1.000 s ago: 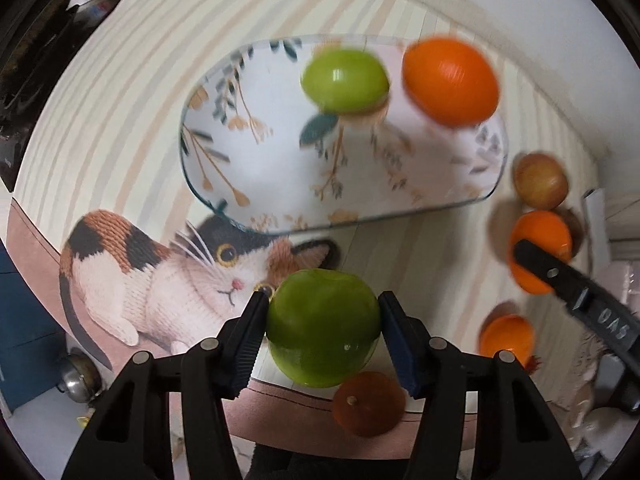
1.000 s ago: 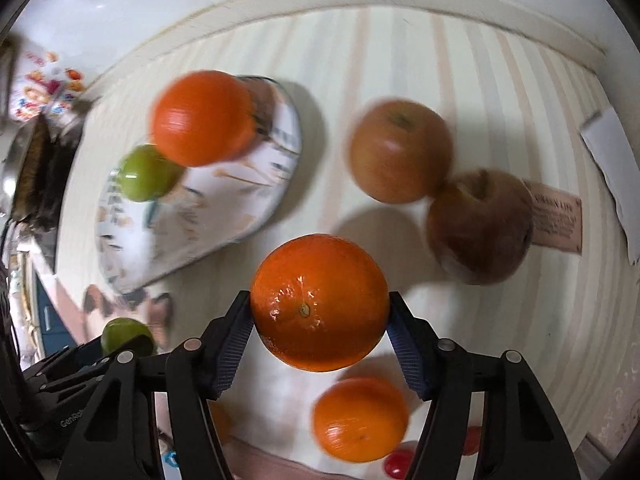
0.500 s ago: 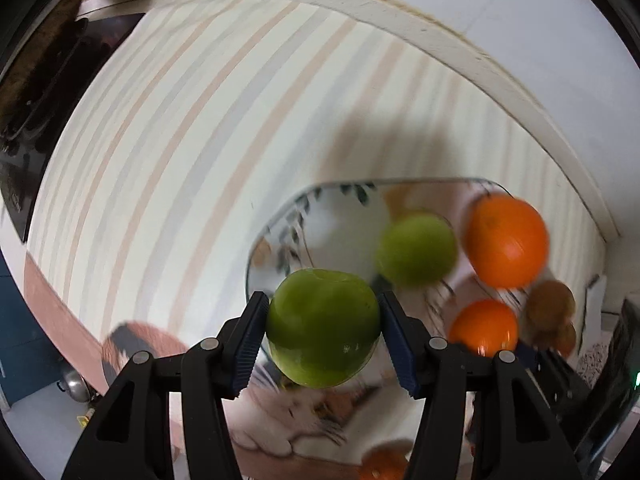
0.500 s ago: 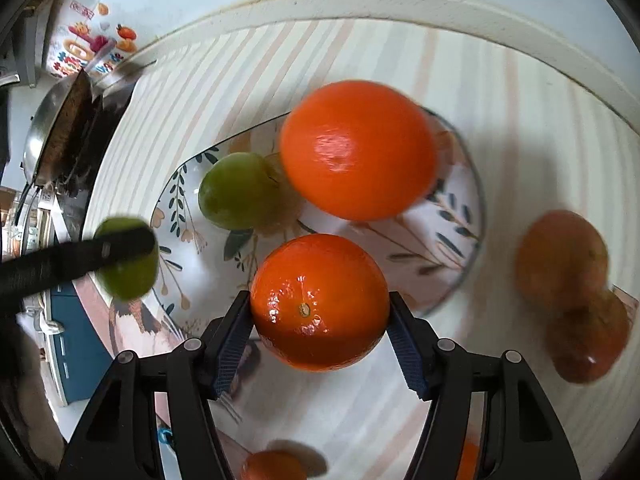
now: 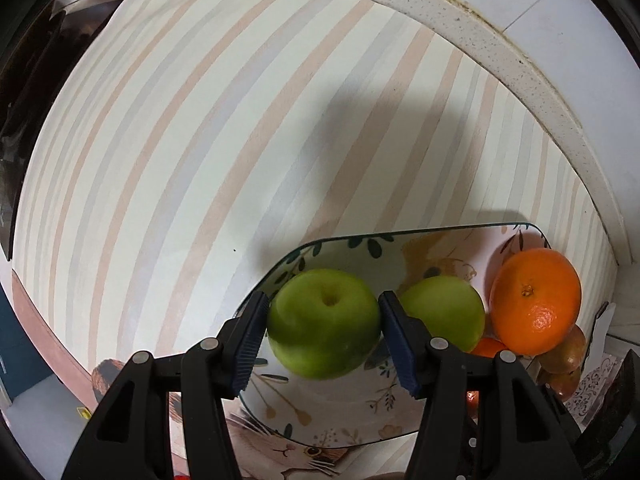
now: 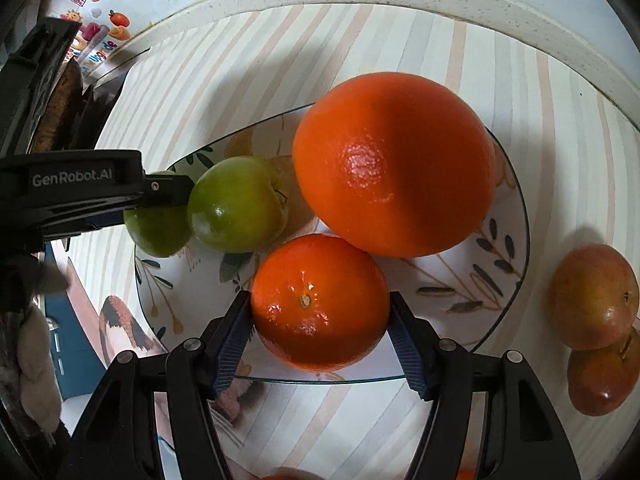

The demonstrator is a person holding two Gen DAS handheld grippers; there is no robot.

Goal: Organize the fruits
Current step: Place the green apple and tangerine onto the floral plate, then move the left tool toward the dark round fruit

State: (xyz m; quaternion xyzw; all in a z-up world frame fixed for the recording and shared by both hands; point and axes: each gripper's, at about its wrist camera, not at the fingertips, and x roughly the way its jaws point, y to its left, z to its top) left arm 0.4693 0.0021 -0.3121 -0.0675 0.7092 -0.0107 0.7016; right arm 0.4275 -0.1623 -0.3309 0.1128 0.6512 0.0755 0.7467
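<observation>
Both grippers point steeply down over a leaf-patterned plate [image 6: 508,248] that sits on a striped mat [image 5: 200,140]. The left gripper [image 5: 323,334] is clamped on a green apple [image 5: 324,324], its blue pads pressed against either side, holding the fruit over the plate's left end. The right gripper [image 6: 320,328] has a small orange [image 6: 320,302] between its pads, which touch the fruit's flanks, over the plate's near edge; whether either fruit already touches the plate cannot be told. Seen from the right wrist, the left gripper comes in from the left as a black arm with a white printed label, the green apple partly hidden behind it. Counting the fruit: two green apples, the gripped one and a second green apple [image 6: 236,204] lying on the plate just to its right; two oranges over the plate, the small gripped one and a large orange [image 6: 396,164] at the far right of the plate; and two reddish apples [image 6: 594,296] on the mat to the right, off the plate, touching each other. A cat picture [image 5: 296,456] shows on the mat near the plate's near edge.
</observation>
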